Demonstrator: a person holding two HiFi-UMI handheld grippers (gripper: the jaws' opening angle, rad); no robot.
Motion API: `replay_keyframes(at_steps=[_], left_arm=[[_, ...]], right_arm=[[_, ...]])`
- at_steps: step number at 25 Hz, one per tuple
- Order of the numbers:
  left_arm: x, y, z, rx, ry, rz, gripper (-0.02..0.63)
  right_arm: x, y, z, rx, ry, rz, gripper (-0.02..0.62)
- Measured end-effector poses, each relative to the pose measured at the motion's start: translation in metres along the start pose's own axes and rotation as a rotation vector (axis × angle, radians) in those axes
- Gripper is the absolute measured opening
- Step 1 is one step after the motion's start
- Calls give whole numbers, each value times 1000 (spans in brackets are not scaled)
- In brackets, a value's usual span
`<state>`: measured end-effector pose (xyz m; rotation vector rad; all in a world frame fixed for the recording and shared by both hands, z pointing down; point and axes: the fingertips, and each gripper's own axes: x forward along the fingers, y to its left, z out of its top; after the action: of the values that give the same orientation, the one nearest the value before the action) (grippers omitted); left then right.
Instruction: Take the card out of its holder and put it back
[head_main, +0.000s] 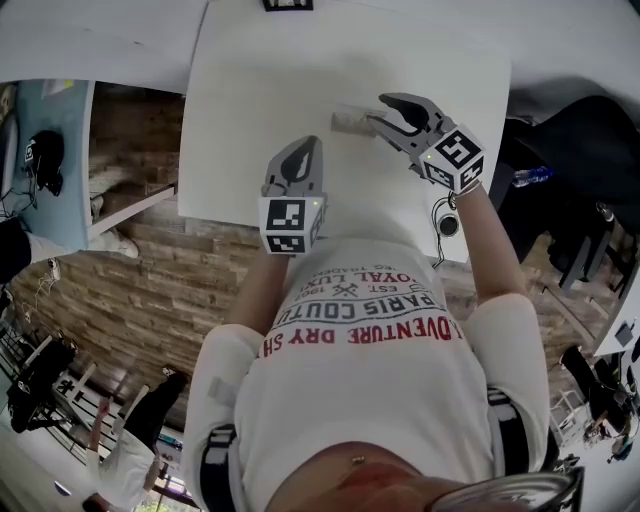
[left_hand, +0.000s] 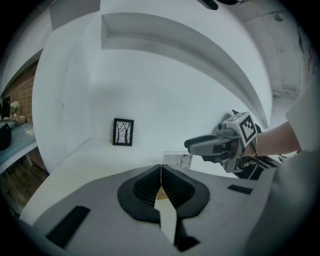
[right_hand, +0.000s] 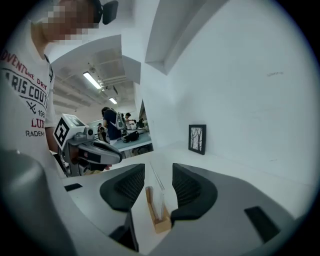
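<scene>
While the right gripper (right_hand: 159, 172) gapes around the clear, wood-based holder (right_hand: 157, 200), the left gripper (left_hand: 161, 172) keeps its ribbed black jaws pressed together.

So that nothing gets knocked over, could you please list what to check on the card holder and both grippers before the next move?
1. Right gripper jaws open, straddling the holder without touching: ok.
2. Holder upright on the table: ok.
3. Card seated in the holder: cannot tell; the sheet standing in it could be card or clear panel.
4. Left gripper apart from the holder: ok.
5. Left gripper empty: cannot tell; jaws are together.
</scene>
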<state>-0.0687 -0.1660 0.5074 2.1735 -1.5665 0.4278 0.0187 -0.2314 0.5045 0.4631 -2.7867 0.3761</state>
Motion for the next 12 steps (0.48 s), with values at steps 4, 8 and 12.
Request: replay_keyframes(at_steps=[4,8,12], left_arm=[[3,-8,11,29,-22,-58,25],[2,-13,19,59,-42,-112,25],[0,-12,22,81,-63,-147,25]], right_arm=[[-31,-4,21,27,-102,-172,62],[-53,6,24,49,-156,-308,42],[-61,16,10,71,-163,-420,26]])
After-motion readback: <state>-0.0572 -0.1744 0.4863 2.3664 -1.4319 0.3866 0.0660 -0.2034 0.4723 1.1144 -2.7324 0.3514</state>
